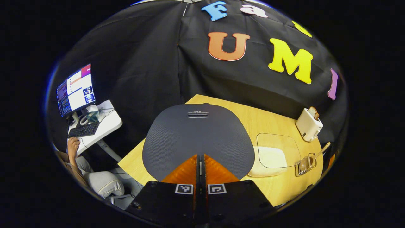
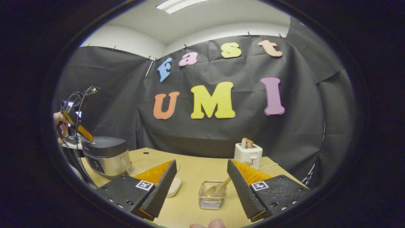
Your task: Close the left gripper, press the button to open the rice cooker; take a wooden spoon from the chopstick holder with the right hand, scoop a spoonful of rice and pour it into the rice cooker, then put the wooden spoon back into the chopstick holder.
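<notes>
We take the rice cooker (image 2: pixel 106 155) as our landmark; it stands on the table (image 2: pixel 196 167) at the left end. Just to its right we find the rice container (image 2: pixel 172 185). Farther right of the cooker stands the chopstick holder (image 2: pixel 212 194), with the wooden spoon (image 2: pixel 220 189) in it. The toaster (image 2: pixel 248 153) stands behind the holder, well apart from the cooker.
</notes>
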